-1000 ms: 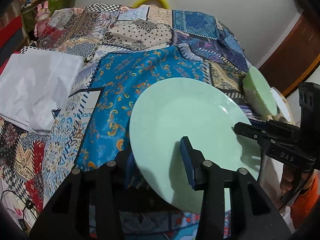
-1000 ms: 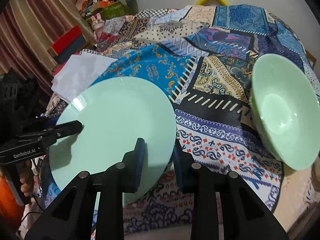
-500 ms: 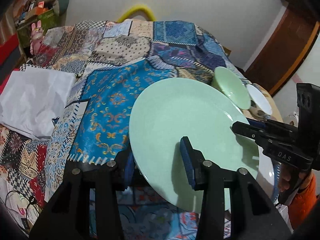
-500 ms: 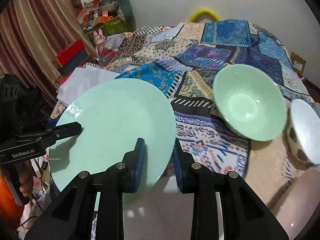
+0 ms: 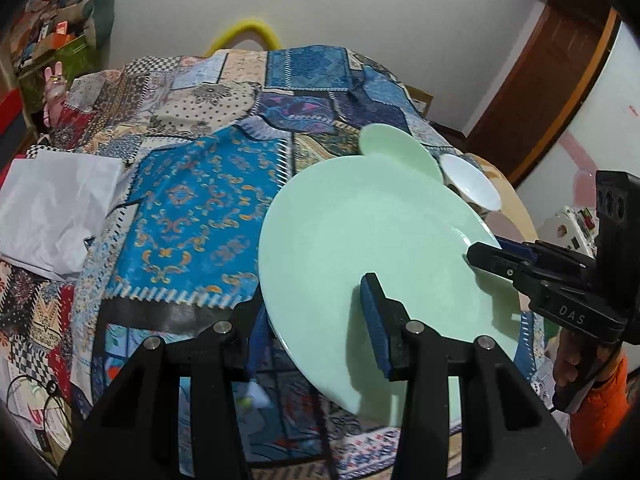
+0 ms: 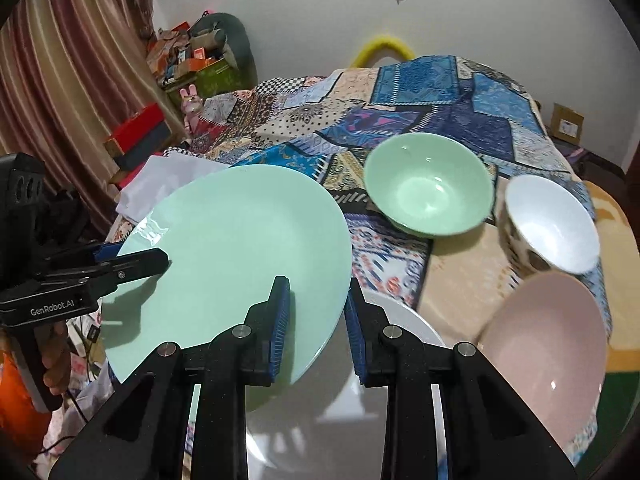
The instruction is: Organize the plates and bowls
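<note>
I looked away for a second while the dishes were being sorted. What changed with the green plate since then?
Both grippers have carried the green plate up and back from the patchwork cloth; the white plate now shows beneath it. The left gripper and right gripper kept the same grip on opposite rims.

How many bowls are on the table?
3: the green bowl sits farthest back, the white patterned bowl is to its right, and the pink bowl is nearest, at the lower right. More may be hidden behind the green plate.
</note>
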